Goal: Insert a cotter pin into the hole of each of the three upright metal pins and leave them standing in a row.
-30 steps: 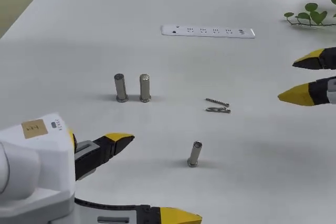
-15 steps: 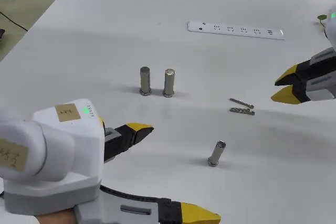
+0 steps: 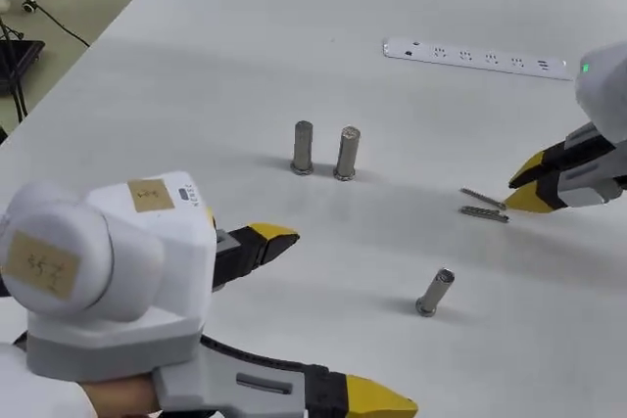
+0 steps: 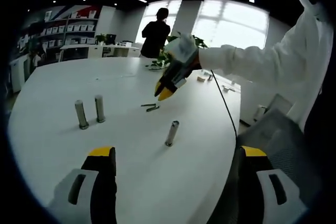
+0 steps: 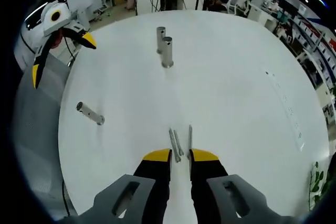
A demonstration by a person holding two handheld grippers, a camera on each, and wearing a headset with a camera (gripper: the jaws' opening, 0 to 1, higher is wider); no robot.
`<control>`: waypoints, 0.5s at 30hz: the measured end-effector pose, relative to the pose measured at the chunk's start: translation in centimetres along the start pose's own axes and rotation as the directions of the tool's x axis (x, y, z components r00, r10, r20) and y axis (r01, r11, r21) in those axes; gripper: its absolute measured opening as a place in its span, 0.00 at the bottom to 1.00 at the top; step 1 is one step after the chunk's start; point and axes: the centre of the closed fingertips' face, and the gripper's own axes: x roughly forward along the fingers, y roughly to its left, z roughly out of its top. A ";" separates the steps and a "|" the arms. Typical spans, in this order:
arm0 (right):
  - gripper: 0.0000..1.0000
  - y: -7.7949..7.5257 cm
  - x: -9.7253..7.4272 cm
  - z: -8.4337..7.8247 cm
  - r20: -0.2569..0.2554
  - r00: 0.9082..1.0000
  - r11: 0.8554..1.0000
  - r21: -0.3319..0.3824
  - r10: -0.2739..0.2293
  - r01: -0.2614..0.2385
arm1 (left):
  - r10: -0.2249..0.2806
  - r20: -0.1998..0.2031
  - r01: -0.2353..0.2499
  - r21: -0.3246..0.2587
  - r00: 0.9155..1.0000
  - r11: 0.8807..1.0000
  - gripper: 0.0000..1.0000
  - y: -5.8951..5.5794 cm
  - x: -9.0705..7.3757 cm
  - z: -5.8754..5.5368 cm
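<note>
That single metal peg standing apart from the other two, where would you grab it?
Probably by its plain round shaft, about halfway up, coming in level from the side. The peg stands on its slightly wider foot with bare table all around, so tongs have room to straddle it. The left tongs, wide open, are nearest.

You see three pins (image 3: pixel 347 153): smooth, satin-bright metal. Cotter pins (image 3: pixel 485 212): thin, duller metal. Surface (image 3: pixel 245 66): smooth, matt white. Your left gripper (image 3: pixel 343 320): matt white plastic housing with paper labels; fingers (image 3: pixel 260 239) matt.
</note>
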 end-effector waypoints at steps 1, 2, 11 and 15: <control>0.08 0.1 0.2 0.0 -0.003 1.000 1.000 -0.005 0.002 -0.002 | 0.002 0.000 -0.002 -0.003 1.000 1.000 0.96 0.1 0.0 0.0; 0.08 0.1 0.5 0.0 -0.009 1.000 1.000 -0.016 0.012 -0.012 | 0.004 0.002 -0.004 -0.012 1.000 1.000 0.96 0.1 -0.1 0.0; 0.04 -0.7 2.4 -0.4 -0.052 0.998 0.999 -0.041 0.023 -0.025 | 0.014 0.010 -0.014 -0.032 1.000 0.999 0.95 0.4 -0.5 0.2; 0.03 -1.0 2.9 -0.7 -0.078 0.997 0.998 -0.051 0.022 -0.026 | 0.015 -0.006 -0.015 -0.034 1.000 0.999 0.95 0.5 -0.6 -0.2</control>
